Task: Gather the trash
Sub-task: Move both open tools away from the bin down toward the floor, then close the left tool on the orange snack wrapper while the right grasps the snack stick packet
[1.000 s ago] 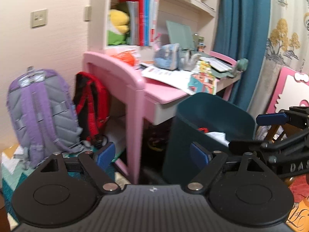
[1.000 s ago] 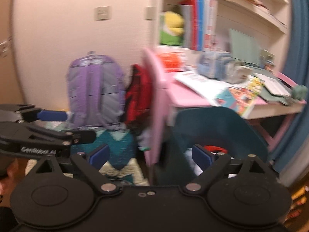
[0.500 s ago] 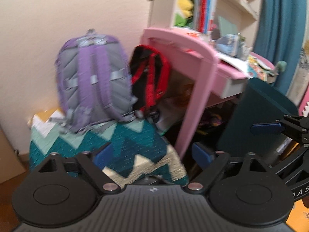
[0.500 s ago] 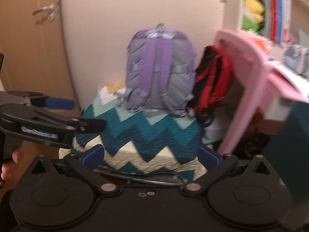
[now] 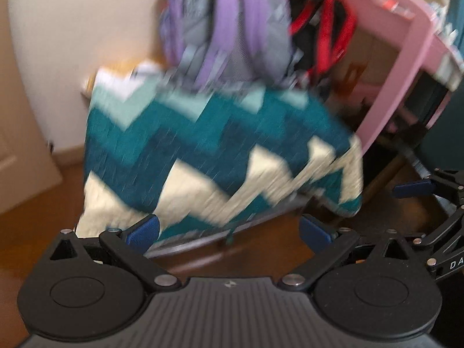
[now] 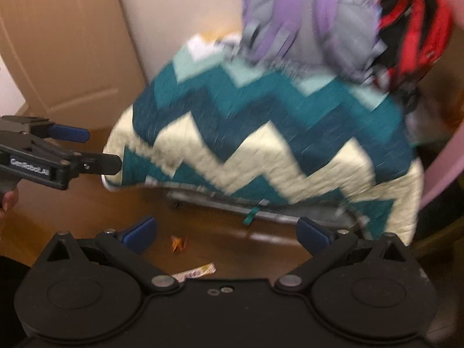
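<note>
Brown wooden floor point(image 6: 87, 220) is carrying a crinkled orange wrapper point(image 6: 177, 243) and a pale printed wrapper point(image 6: 193, 272) at 6 o'clock of the teal zigzag quilt point(image 6: 261, 133). Right gripper point(image 6: 226, 233) and left gripper point(image 5: 229, 232) are both hanging spread and empty, so the search step appears to be ending; next, the right one is needing to drop over a wrapper and close.

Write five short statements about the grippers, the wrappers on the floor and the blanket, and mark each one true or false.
1. Both grippers are open and hold nothing. True: the right gripper and the left gripper each show a wide gap with nothing in it.
2. Two wrappers lie on the wooden floor. True: an orange wrapper and a pale wrapper, seen from the right wrist.
3. The right gripper is shut on the orange wrapper. False: the wrapper lies loose on the floor.
4. The blanket is plain red. False: it has teal and cream zigzags.
5. A purple backpack is on the floor in front of the blanket. False: it is above and behind the blanket.
</note>
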Demonstrator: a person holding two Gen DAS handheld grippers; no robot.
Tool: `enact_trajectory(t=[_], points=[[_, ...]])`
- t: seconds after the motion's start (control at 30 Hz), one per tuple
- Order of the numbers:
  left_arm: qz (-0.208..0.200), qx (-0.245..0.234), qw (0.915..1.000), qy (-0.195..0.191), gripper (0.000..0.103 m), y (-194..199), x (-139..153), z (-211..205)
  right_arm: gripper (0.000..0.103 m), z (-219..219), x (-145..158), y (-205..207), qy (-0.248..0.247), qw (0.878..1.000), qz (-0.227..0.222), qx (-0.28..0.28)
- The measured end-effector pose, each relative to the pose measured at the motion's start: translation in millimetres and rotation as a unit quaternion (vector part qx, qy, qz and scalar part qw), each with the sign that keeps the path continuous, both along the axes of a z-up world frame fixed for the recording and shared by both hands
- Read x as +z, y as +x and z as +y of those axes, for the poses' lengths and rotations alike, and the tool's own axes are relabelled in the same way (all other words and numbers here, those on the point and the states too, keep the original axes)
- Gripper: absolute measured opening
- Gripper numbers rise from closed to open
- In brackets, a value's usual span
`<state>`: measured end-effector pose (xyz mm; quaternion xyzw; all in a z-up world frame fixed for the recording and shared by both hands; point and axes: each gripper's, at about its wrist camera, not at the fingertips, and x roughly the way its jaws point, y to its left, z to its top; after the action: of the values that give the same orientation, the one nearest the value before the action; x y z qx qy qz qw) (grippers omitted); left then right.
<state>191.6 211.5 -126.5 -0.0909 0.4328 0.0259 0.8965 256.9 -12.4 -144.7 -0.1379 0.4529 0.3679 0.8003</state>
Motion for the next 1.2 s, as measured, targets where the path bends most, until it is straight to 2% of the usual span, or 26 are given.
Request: enact_trajectory(t=[0.17, 0.3, 0.43, 0.7, 0.8, 0.93, 1.0, 1.1, 1.2], points=[[0.082, 0.005, 0.9961, 0.031, 0.103, 5.1, -89.4, 23.9, 0.103, 41.7, -70.4, -1.6, -0.043, 0.998, 0.025, 0.034], [0.14, 0.02, 0.9897, 0.024, 0.103, 10.5, -158.4, 41.1, 0.101, 61.7, -124.9, -0.5, -0.06, 0.996, 0.061, 0.032], [0.167, 0.003, 0.9855, 0.026, 0.103, 18.7, -200.2, 45.8, 0.101, 76.0, -172.9, -2.1, -0.076, 0.992, 0.094, 0.035], [0.177, -0.041, 0.9825, 0.041, 0.103, 26.2, -271.6, 56.4, 0.097, 98.2, -267.7, 9.8, -0.12, 0.978, 0.169, -0.003], [0.189, -0.075, 0.9772, 0.062, 0.103, 24.9, -306.5, 58.1, 0.095, 100.2, -305.4, 24.4, -0.138, 0.966, 0.213, -0.051], [0.199, -0.103, 0.9724, 0.063, 0.103, 21.2, -345.0, 57.0, 0.093, 107.5, -349.4, 36.8, -0.147, 0.946, 0.268, -0.107], [0.198, -0.123, 0.9701, 0.069, 0.103, 21.8, -359.8, 54.3, 0.092, 112.4, -370.5, 39.0, -0.153, 0.934, 0.295, -0.134], [0.189, -0.16, 0.9639, 0.097, 0.103, 22.0, -380.4, 46.0, 0.09, 121.5, -396.9, 43.5, -0.156, 0.914, 0.33, -0.176], [0.187, -0.194, 0.9543, 0.129, 0.102, 19.6, -402.1, 37.0, 0.086, 124.9, -422.0, 46.3, -0.165, 0.891, 0.364, -0.214]])
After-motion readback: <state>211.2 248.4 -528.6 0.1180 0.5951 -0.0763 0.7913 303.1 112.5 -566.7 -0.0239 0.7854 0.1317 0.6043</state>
